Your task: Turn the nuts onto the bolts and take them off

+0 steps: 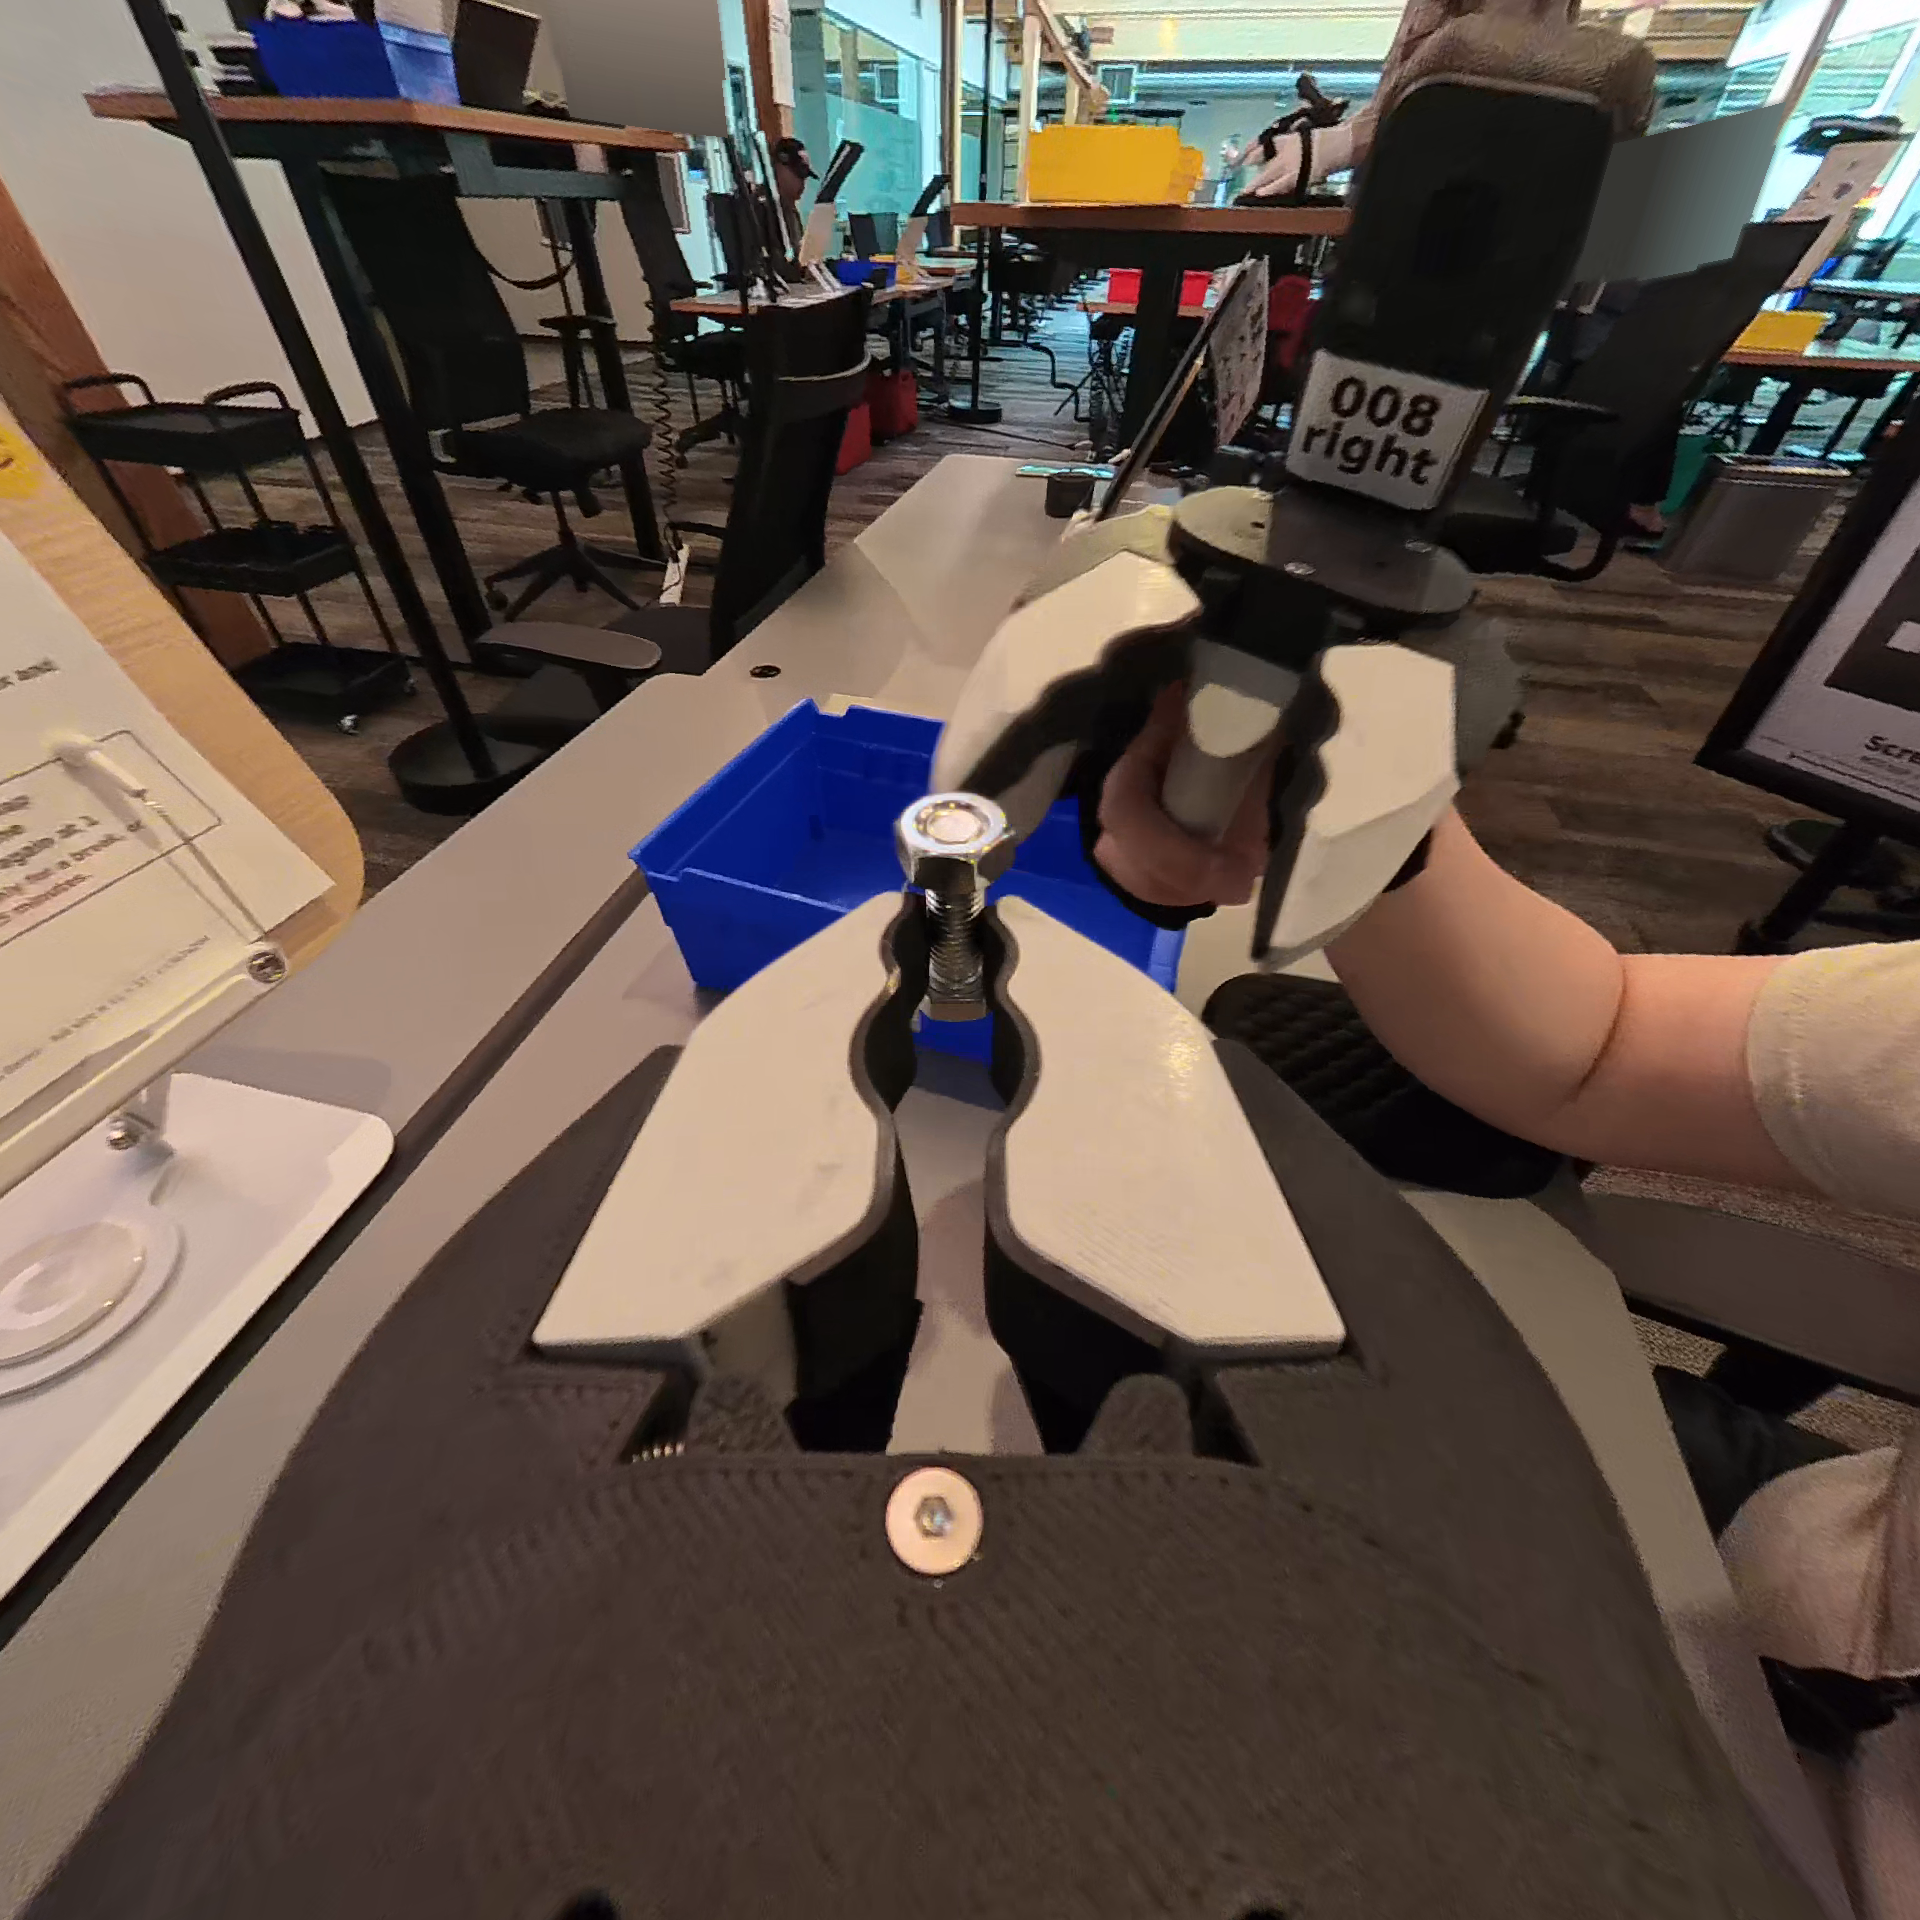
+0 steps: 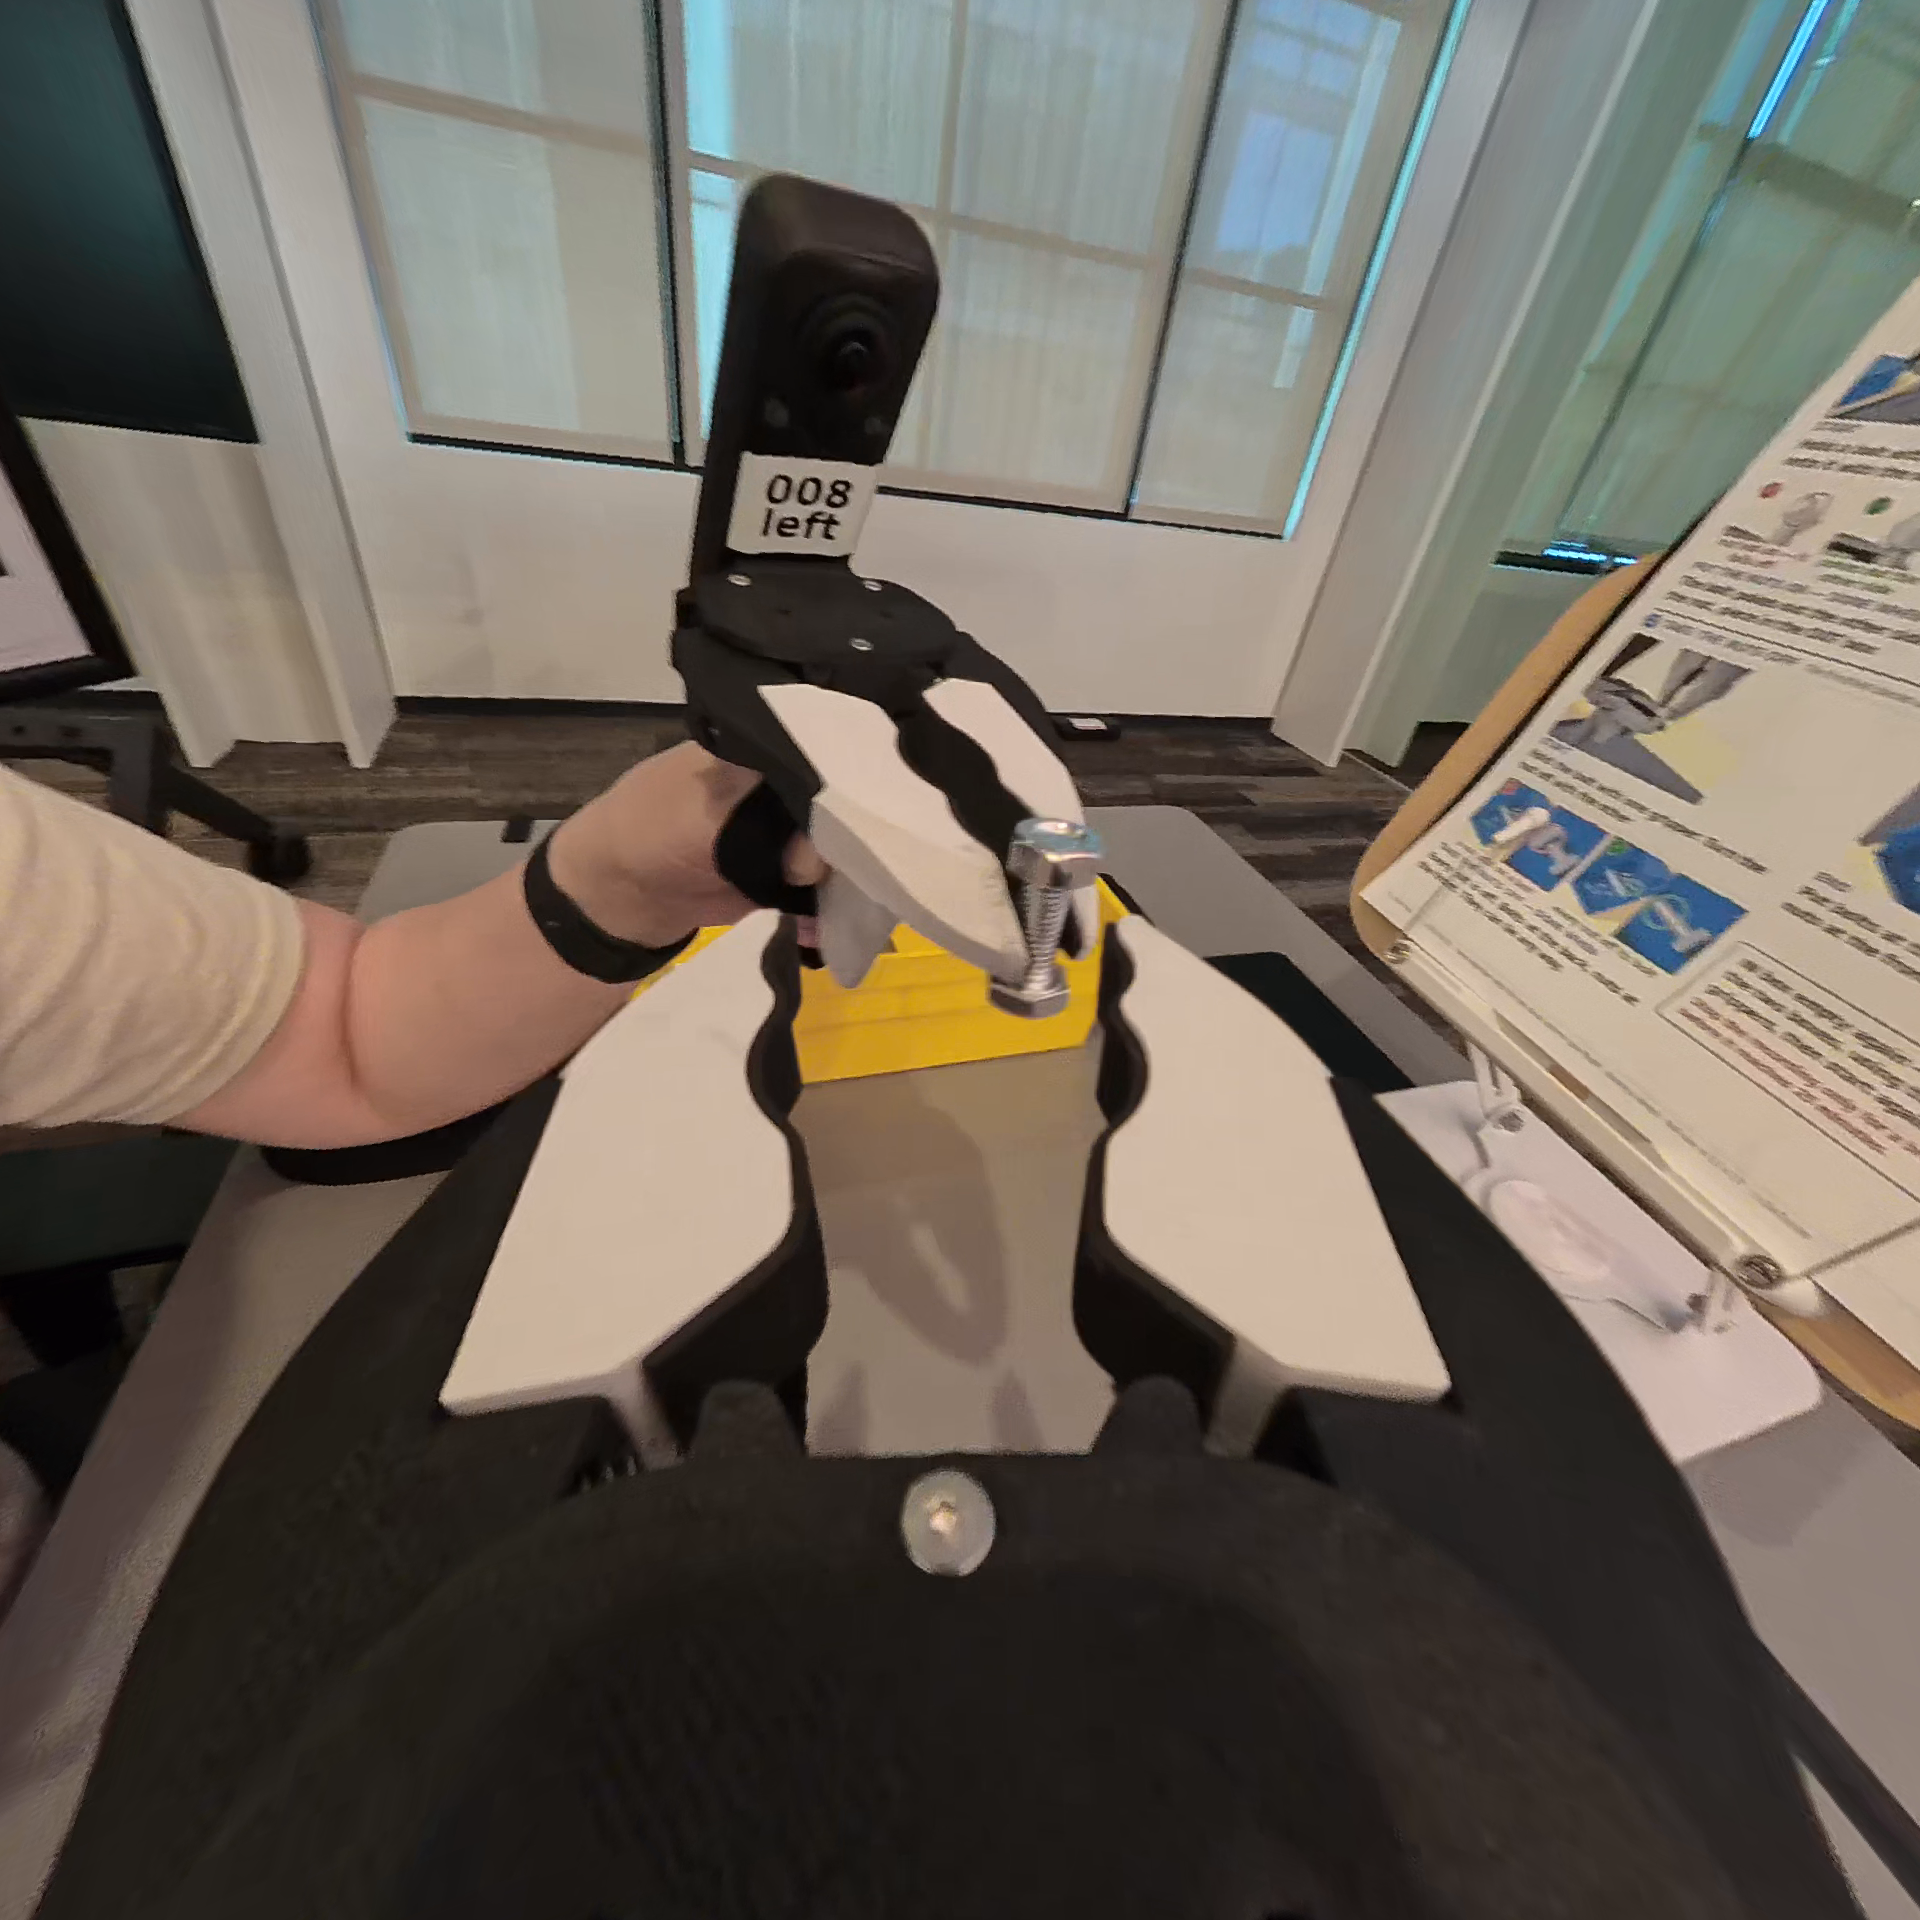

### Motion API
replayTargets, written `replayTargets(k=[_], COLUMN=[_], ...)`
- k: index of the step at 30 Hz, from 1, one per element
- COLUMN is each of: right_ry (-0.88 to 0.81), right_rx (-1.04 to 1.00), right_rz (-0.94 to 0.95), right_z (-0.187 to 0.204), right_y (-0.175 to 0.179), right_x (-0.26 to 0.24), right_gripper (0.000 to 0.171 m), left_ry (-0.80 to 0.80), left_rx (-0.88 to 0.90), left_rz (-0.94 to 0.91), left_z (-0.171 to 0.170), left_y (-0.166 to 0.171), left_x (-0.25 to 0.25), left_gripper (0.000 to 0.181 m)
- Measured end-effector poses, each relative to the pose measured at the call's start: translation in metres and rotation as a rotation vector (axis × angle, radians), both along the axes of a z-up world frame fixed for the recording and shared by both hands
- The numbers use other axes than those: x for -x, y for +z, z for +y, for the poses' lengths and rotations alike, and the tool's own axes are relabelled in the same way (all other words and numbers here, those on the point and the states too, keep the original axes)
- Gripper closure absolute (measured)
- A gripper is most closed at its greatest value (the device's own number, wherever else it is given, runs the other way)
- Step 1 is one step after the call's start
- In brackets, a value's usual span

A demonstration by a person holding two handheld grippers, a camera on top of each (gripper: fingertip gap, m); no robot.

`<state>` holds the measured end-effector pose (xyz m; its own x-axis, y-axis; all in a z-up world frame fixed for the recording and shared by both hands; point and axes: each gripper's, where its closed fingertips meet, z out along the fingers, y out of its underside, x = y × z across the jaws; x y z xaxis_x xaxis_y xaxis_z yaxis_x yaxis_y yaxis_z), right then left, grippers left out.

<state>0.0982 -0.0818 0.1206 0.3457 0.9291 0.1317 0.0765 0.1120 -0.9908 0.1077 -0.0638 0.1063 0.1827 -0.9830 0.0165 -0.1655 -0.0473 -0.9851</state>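
Grey desk carries blue bin. Left tongs above bin, clamped on bolt, head up, nut at bottom end. Right tongs wide apart, empty, beside bolt.

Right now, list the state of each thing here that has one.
Left gripper: shut on the bolt's shank.
Right gripper: open, holding nothing.
Bolt: upright, head on top.
Nut: threaded on near the bolt's lower end.
Blue bin: on the table; inside looks empty.
Yellow bin: on the table; contents hidden.
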Motion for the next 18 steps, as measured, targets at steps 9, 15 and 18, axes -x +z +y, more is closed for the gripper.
replayTargets(k=[9, 15, 18], right_ry=[0.039, 0.014, 0.043], right_rx=[-0.031, -0.024, -0.004], right_rz=[-0.004, 0.094, 0.048], right_z=[-0.009, -0.003, -0.007], right_y=[0.003, 0.014, 0.005], right_x=[0.001, -0.002, 0.007], right_gripper=[0.121, 0.113, 0.11], left_ry=[0.015, -0.047, -0.06], left_rx=[0.008, 0.029, 0.029], left_rz=[-0.018, -0.008, 0.018], left_z=[0.001, -0.009, -0.012], left_y=[0.002, 0.001, -0.008], left_x=[0.0, -0.004, -0.014], left_gripper=[0.172, 0.172, 0.172])
